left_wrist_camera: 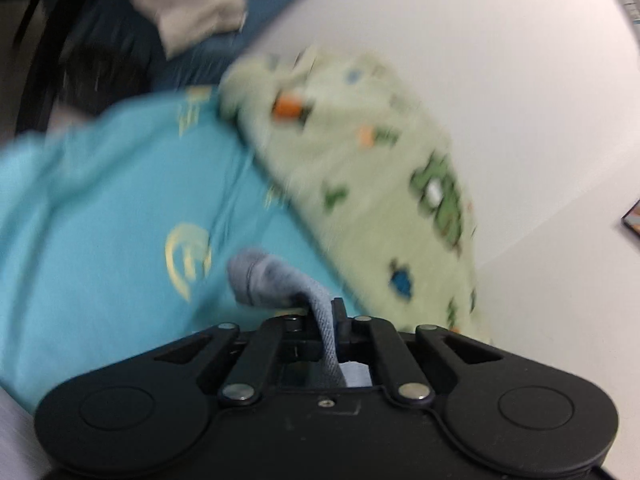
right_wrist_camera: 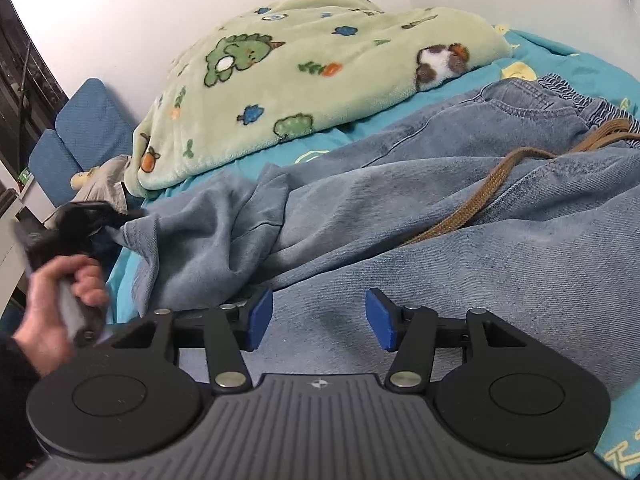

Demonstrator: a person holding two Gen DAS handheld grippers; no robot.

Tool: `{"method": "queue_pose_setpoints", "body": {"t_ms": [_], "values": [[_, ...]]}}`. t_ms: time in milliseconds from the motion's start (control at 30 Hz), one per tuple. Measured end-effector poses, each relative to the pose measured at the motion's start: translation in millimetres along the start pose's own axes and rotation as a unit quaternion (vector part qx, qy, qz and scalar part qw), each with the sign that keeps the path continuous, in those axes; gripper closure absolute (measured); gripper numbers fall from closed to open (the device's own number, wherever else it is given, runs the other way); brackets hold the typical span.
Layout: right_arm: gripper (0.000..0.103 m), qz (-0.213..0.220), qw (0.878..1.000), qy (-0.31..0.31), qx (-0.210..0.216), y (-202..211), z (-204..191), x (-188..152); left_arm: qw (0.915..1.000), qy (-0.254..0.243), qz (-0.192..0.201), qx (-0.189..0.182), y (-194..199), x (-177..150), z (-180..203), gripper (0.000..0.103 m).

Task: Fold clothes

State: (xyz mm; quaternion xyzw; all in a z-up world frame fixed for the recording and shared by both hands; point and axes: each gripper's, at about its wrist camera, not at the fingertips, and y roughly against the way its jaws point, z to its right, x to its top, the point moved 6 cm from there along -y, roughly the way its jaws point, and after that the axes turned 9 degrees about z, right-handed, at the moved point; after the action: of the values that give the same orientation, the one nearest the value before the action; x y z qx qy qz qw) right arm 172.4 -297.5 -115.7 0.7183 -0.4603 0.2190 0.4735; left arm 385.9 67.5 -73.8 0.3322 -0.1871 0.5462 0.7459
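Observation:
Blue denim jeans with a brown drawstring lie spread on a turquoise bed sheet. My right gripper hovers open just over the denim, its blue pads wide apart with nothing between them. At the left of the right wrist view a hand holds my left gripper, shut on the end of a jeans leg and lifting it. In the blurred left wrist view, that bunched denim runs between the shut fingers of my left gripper, above the turquoise sheet.
A green fleece blanket with cartoon prints lies heaped along the white wall, also seen as the green blanket. Blue cushions stand past the bed's end. A beige cloth lies on dark blue fabric.

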Motion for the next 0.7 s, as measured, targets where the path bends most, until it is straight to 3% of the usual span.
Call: {"method": "queue_pose_setpoints", "body": {"t_ms": [167, 433, 567, 700], "values": [[0.048, -0.004, 1.000, 0.004, 0.003, 2.0, -2.5, -3.4, 0.9975, -0.018, 0.068, 0.008, 52.6, 71.9, -11.8, 0.100], [0.048, -0.012, 1.000, 0.026, 0.002, 1.2, -8.9, -9.2, 0.9857, -0.028, 0.145, 0.081, 114.5, 155.7, -69.2, 0.100], [0.048, -0.016, 0.999, 0.030, 0.001, -1.8, -9.4, -11.7, 0.9792, -0.012, 0.163, 0.121, 130.8, 167.8, -110.0, 0.100], [0.048, -0.019, 0.999, 0.034, -0.001, -5.0, -10.2, -13.2, 0.9794, 0.009, 0.141, 0.144, 131.7, 145.9, -152.9, 0.100]]}}
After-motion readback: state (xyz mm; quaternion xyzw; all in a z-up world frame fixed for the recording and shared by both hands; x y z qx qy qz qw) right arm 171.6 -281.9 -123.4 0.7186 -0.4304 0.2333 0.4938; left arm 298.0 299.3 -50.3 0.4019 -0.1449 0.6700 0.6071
